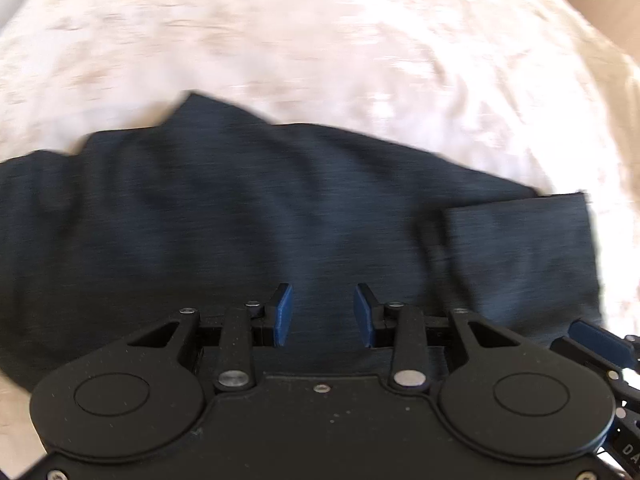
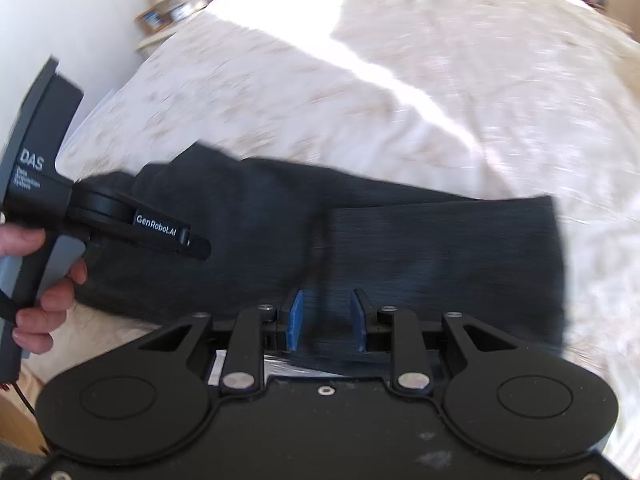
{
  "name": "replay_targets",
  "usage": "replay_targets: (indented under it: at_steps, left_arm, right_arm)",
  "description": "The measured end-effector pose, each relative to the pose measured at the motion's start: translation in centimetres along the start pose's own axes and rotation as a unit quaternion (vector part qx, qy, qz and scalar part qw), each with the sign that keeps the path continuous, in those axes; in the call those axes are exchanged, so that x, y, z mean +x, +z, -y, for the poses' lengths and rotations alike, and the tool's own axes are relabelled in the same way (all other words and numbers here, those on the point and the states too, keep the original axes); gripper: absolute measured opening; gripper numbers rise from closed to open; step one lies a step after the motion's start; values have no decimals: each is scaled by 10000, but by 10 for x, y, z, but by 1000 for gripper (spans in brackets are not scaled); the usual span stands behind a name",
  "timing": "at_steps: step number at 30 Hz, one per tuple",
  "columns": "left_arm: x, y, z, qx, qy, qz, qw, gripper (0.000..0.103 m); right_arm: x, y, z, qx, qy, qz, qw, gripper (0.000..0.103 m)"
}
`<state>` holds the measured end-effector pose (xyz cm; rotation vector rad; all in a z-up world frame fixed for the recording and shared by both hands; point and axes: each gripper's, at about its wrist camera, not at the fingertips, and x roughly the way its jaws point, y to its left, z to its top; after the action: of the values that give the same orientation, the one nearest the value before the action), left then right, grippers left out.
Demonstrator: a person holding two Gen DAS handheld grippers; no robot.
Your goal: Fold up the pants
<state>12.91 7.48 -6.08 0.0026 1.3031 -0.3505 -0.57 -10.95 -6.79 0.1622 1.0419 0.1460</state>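
Dark navy pants [image 1: 248, 216] lie folded across a white patterned bedspread [image 1: 320, 40]. A folded-over end with the hem lies at the right [image 1: 520, 248]. My left gripper [image 1: 323, 316] hovers over the pants' near edge, its blue pads apart with nothing between them. In the right wrist view the pants [image 2: 400, 240] stretch left to right, and my right gripper [image 2: 327, 320] is open just above the near edge of the folded end. The left gripper [image 2: 200, 246] shows at the left of that view, held by a hand over the pants.
The bedspread [image 2: 440, 80] extends far beyond the pants, with a bright sunlit band across it. A cardboard box [image 1: 600, 4] stands at the far right of the bed. Shelves and a lamp [image 2: 168, 4] stand past the bed's far left corner.
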Motion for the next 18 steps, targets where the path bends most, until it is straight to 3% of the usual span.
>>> replay_targets:
  at_steps: [4,10,15,18]
  left_arm:
    - [13,3,30,108,-279,-95,9995,47]
    - [45,-1,59,-75,-248,-536,9982,47]
    - [53,-2,66,-333,-147,-507,9981,52]
    - [46,-2,61,-654,-499,-369,9959,52]
  right_arm:
    - [-19,-5,25,204,-242,120,9994,28]
    - [-30,-9,56,271,-328,119,9990,28]
    - [-43,-11,84,352,-261,106,9990,28]
    - [-44,-10,98,361,-220,62,9991,28]
